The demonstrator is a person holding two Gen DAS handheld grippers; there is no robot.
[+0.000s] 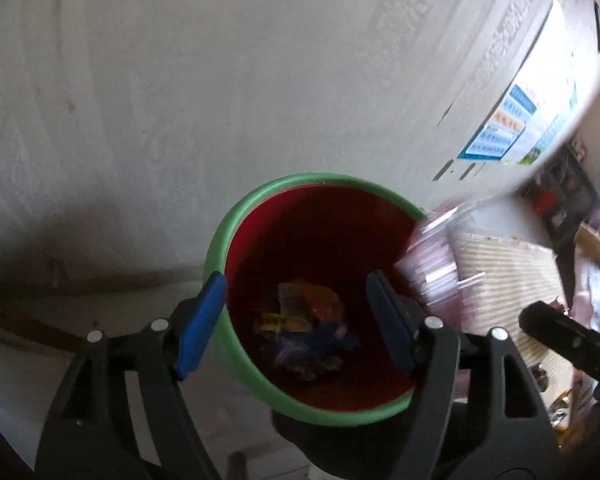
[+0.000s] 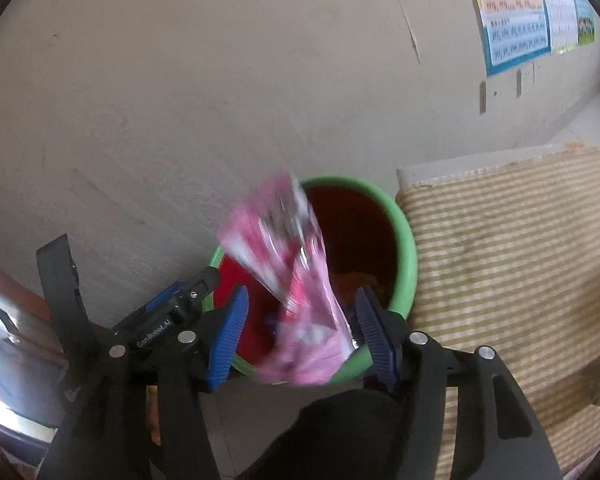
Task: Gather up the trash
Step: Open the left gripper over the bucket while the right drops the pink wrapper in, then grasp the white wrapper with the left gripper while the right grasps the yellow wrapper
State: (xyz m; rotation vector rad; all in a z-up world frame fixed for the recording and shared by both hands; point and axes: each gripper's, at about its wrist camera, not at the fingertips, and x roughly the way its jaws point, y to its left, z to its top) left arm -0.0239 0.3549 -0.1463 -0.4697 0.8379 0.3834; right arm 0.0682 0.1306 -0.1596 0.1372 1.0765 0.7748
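Two grippers hang over a round bin (image 1: 236,356), green-rimmed, glossy red inside, crumpled wrappers (image 1: 304,332) at its bottom. Left gripper (image 1: 296,320): ribbed blue pads apart, empty. Right gripper (image 2: 298,332): jaws parted; a blurred pink crinkly plastic packet (image 2: 296,280) sits between them over the rim, grip unclear.

I have both claws tilted down over the bin (image 1: 300,208): left claw (image 1: 296,320) spread wide with nothing in it, right claw (image 2: 300,332) parted, wrapper (image 2: 292,280) loose between its pads.
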